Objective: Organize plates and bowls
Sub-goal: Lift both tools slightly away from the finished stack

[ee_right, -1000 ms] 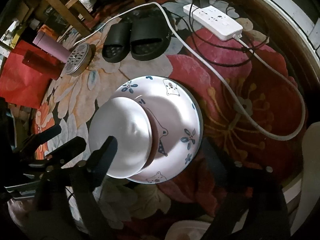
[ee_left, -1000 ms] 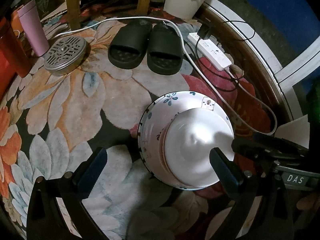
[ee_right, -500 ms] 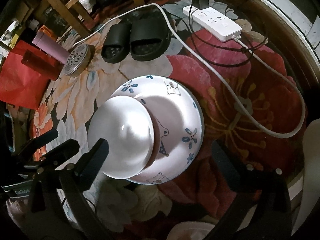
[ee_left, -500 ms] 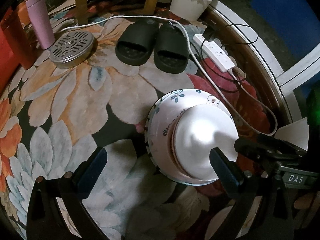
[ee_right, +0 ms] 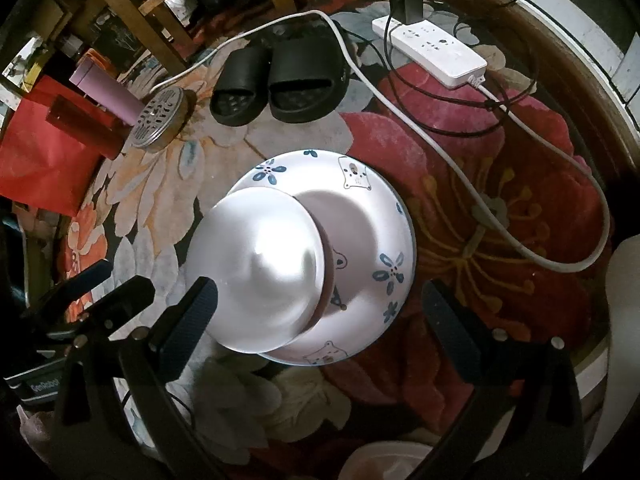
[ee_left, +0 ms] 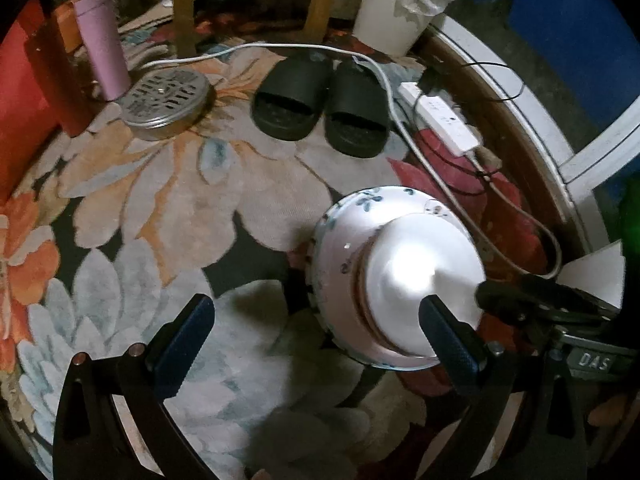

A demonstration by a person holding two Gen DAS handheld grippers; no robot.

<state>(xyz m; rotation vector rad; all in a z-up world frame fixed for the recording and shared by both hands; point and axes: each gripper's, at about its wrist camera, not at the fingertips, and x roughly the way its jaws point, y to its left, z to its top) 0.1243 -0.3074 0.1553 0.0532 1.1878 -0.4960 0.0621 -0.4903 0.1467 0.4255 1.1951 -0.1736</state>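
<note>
A white bowl with blue flowers and bear prints [ee_right: 372,216] sits on the flowered carpet. A plain white bowl [ee_right: 260,272] lies tilted inside it, overhanging its near-left rim. Both show in the left wrist view, the printed bowl [ee_left: 340,232] and the plain one [ee_left: 416,276] at lower right. My left gripper [ee_left: 316,332] is open and empty, its right finger in front of the plain bowl. My right gripper [ee_right: 320,316] is open and empty, straddling the near side of the bowls. The left gripper also shows in the right wrist view [ee_right: 92,296], at the left.
Black slippers [ee_left: 320,104], a metal perforated lid [ee_left: 168,100], a pink tumbler [ee_left: 102,40], a red bag [ee_right: 44,160], a white power strip [ee_right: 432,52] with cables [ee_right: 460,168], and a white bin [ee_left: 396,12] lie around. Wooden chair legs [ee_left: 184,4] stand behind.
The left gripper has pulled back and tilted up, so the bowls sit lower right in its view. The right gripper has drawn back slightly. The bowls have not moved.
</note>
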